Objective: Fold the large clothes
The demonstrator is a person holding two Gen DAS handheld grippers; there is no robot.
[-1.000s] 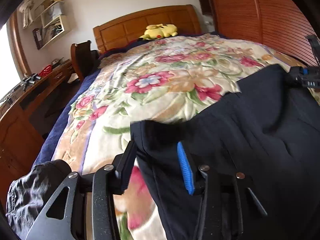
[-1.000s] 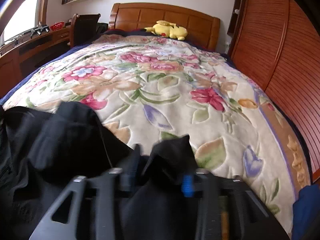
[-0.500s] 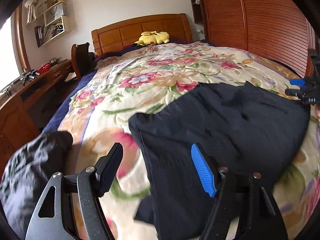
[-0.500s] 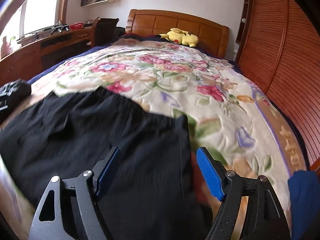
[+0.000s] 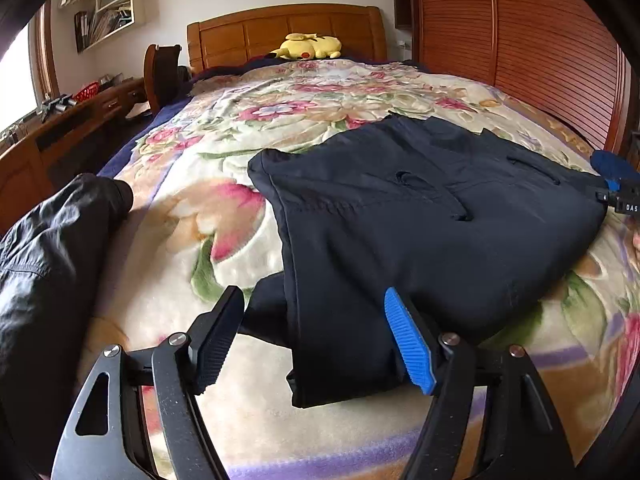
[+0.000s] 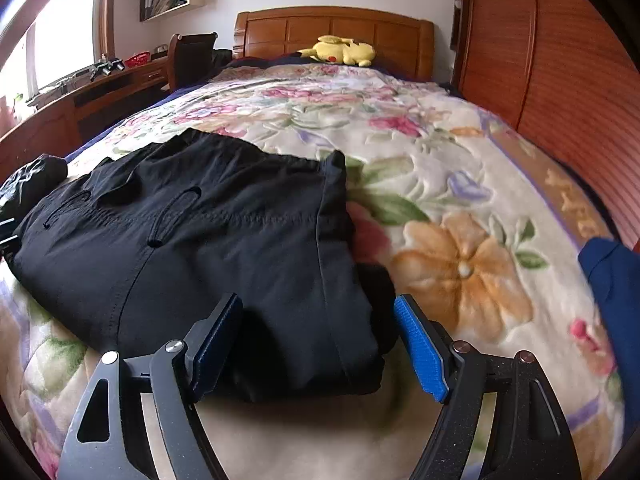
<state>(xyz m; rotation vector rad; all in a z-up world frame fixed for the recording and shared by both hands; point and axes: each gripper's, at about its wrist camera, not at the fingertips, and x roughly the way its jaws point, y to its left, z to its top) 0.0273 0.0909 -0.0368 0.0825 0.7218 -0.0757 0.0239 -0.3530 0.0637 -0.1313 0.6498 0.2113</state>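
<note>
Right now a pair of dark trousers lies folded on the flowery blanket of a big bed, close to the near end. Its waistband, with a cord, runs across the top of the pile. The left gripper hangs just over the near left corner of the trousers. Its jaws are wide apart and grip nothing; the cloth lies under the gap, and the pads do not press on it. The right gripper hangs over the near right corner in the same way, jaws wide, with the hem of the trousers under the gap and nothing pinched. In the left wrist view, the tip of the right gripper peeks in at the far right edge, just beside the trousers. To the left of the trousers there is a bare strip of blanket, and then a crumpled grey-black garment at the left edge of the bed. To the right lies more bare blanket, and a blue cloth near the right edge. Past the trousers the blanket is free all the way up to a yellow plush toy by the wooden headboard. A slatted wooden wall runs along the right side of the bed, and a wooden desk stands along the left.
</note>
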